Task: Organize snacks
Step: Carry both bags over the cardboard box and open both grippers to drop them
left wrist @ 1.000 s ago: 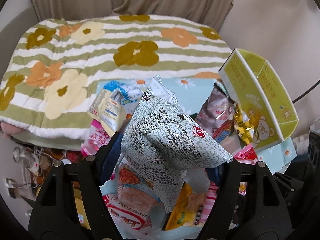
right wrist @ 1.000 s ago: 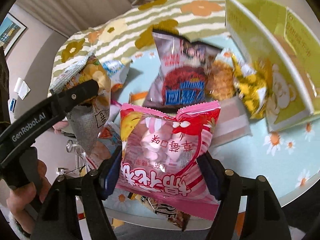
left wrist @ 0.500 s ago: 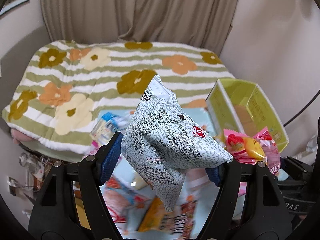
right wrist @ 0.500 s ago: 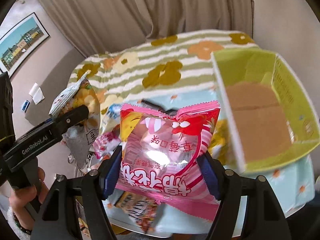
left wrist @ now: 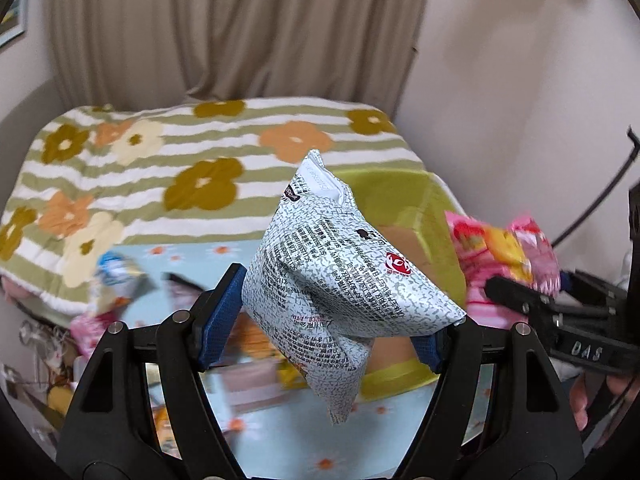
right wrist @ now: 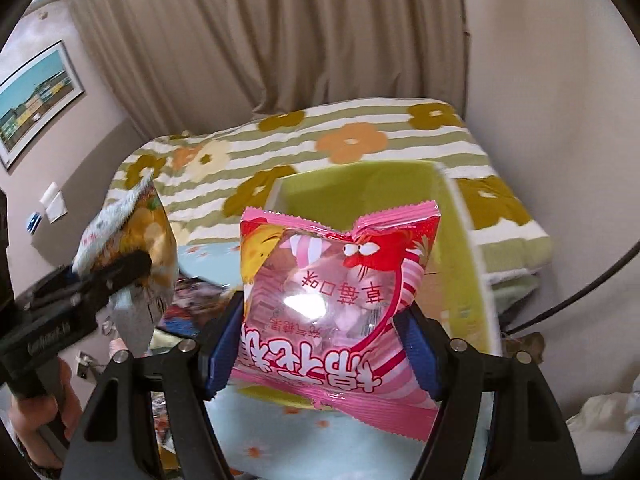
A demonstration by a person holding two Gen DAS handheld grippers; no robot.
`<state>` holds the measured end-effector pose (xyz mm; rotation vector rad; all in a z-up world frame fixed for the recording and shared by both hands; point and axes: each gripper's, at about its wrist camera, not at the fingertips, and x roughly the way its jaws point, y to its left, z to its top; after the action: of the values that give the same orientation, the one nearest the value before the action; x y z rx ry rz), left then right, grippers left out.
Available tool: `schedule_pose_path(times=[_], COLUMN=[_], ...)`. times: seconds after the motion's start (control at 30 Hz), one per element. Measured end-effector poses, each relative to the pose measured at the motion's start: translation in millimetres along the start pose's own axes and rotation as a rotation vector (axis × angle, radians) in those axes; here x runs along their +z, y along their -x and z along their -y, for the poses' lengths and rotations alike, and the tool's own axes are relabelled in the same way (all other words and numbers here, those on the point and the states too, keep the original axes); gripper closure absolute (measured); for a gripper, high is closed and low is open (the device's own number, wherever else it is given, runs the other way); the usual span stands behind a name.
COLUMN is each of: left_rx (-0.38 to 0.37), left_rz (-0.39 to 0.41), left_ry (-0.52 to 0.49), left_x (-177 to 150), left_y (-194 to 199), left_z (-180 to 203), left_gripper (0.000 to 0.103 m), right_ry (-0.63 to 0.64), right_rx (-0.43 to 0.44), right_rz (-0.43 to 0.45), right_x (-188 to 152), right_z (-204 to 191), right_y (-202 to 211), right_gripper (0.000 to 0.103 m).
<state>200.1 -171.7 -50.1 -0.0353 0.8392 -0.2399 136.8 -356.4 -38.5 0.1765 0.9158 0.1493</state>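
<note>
- left wrist view: left gripper (left wrist: 340,316) clamped on grey-printed white snack bag (left wrist: 340,280), long axis running 12 to 6, tail hanging below the pads.
- yellow-green cardboard box (left wrist: 436,216) open at 1 o'clock behind that bag, on the daisy-print tablecloth (left wrist: 280,432).
- right wrist view: right gripper (right wrist: 320,344) closed on pink marshmallow packet (right wrist: 336,296), held flat to the lens.
- same box (right wrist: 460,216) dead ahead at 12, mouth open; right gripper judged nearer, so likely first to drop.
- loose snacks (left wrist: 116,276) blurred at 9.
</note>
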Motion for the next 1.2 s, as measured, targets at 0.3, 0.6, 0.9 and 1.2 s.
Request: schedule_pose_path(times=[0.3, 0.6, 0.9, 1.2], left_rx=[-0.006, 0.096, 0.092, 0.054], left_rz=[-0.141, -0.222, -0.237, -0.245], left_ry=[-0.182, -0.377, -0.416, -0.388], left_x=[-7.9, -22.8, -28.8, -30.8], left_y=[-81.8, -126.7, -124.6, -116.8], left_z=[78.9, 106.0, 96.4, 87.9], left_gripper=[0.032, 0.009, 0.000, 0.000], right_ry=[-0.054, -0.067, -0.063, 0.034], right_rx=[-0.042, -0.042, -0.039, -0.021], right_rz=[-0.022, -0.061, -0.084, -0.121], right_x=[-0.2, -1.9, -5.2, -5.7], right_z=[58.5, 68.4, 70.7, 61.6], right_y=[-10.0, -27.6, -38.4, -70.1], right_gripper=[0.035, 0.035, 0.035, 0.034])
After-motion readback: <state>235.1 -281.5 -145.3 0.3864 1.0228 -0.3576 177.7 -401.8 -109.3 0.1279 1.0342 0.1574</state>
